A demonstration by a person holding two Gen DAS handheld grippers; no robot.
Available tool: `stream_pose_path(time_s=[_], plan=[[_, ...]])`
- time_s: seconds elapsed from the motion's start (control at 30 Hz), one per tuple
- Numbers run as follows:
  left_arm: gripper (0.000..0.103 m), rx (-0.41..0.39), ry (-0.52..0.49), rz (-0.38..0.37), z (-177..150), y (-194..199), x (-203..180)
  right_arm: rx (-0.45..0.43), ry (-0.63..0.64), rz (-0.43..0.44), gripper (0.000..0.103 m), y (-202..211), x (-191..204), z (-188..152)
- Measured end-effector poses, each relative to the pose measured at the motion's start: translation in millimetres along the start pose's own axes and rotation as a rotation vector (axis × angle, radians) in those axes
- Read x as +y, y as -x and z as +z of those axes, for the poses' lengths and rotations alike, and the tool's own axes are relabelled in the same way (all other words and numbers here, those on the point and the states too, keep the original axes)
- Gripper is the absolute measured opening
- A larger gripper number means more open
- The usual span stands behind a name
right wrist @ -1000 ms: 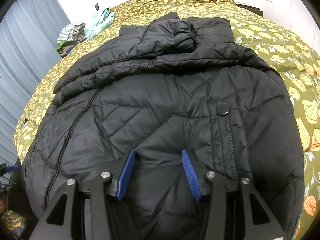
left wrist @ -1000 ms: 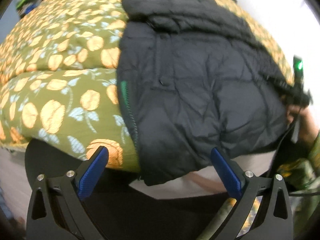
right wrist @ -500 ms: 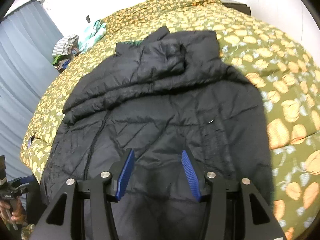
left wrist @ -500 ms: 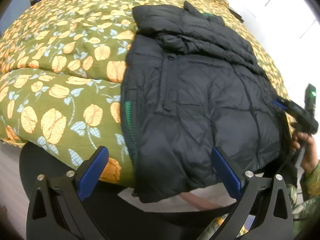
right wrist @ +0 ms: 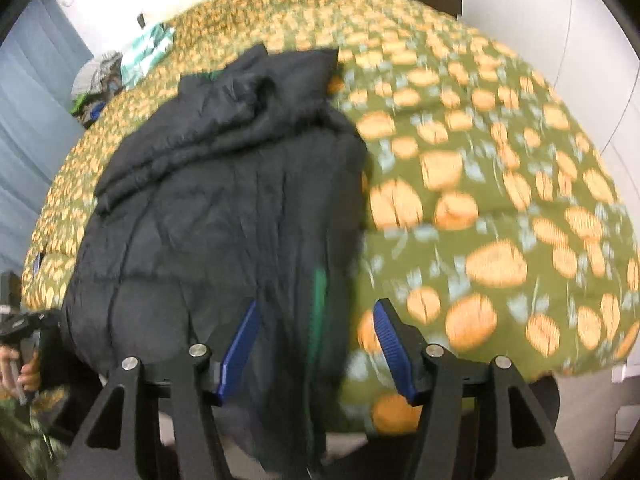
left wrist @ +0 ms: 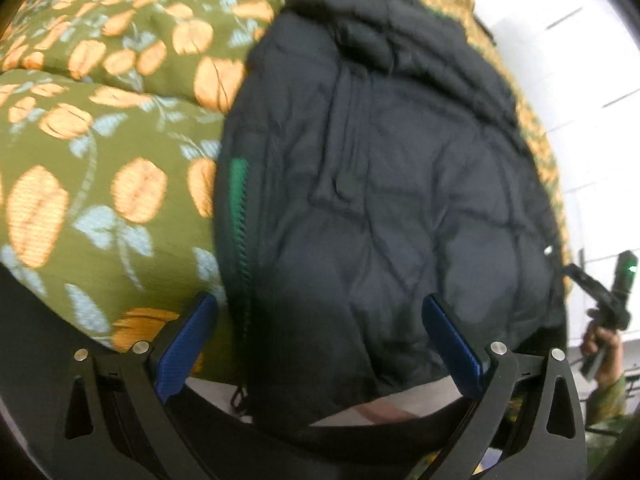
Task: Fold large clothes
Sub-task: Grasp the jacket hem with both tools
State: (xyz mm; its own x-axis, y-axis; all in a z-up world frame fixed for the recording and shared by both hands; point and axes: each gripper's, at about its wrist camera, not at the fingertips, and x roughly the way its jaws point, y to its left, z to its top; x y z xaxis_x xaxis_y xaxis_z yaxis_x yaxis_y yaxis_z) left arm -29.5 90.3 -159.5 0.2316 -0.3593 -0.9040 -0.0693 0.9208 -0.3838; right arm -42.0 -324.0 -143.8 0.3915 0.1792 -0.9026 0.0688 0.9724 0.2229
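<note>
White walls [right wrist: 520, 8] and a grey-blue curtain [right wrist: 28, 120] are seen around a bed, which is covered by an olive quilt [right wrist: 480, 200] printed with orange blooms and pale leaves. No container is seen in either view; a loose heap of mixed clothes [right wrist: 100, 80] is noted at the far left edge of the bed, beside the curtain.

A black padded jacket [left wrist: 400, 180] is laid lengthwise on the quilt, its collar end bunched toward the far side of the bed and its hem hanging over the near edge. A green lining strip [left wrist: 238, 184] is exposed along the zip at one long edge of the jacket.

The left gripper [left wrist: 320, 340] is held over the hem with its blue pads spread wide; the jacket's lower corner lies between them, and the pads are not seen pressing on it. The right gripper [right wrist: 316, 344] is held over the opposite long edge, where jacket and quilt meet; its jaws are opening, dark fabric and the green strip lie between them, and no grip on the cloth can be made out, the picture being blurred.

A hand [left wrist: 604, 352] on the right gripper's handle is seen in the left view, and a hand [right wrist: 20, 372] on the left gripper's handle in the right view.
</note>
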Motion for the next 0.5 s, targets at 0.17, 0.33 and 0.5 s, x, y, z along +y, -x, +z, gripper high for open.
stream_pose_path(time_s=[0.17, 0.33, 0.5], plan=[[0.102, 0.07, -0.036, -0.004, -0.6, -17.6, -9.9, 0.102, 0.094, 0.042, 0.06, -13.2, 11.4, -24.8], [0.101, 0.109, -0.049, 0.001, 0.1, -22.8, -14.8, 0.177, 0.18, 0.021, 0.06, -32.3, 27.9, -35.1], [0.067, 0.131, -0.069, 0.052, -8.0, -18.9, -13.8, 0.197, 0.134, 0.043, 0.034, -23.5, 17.9, -32.3]])
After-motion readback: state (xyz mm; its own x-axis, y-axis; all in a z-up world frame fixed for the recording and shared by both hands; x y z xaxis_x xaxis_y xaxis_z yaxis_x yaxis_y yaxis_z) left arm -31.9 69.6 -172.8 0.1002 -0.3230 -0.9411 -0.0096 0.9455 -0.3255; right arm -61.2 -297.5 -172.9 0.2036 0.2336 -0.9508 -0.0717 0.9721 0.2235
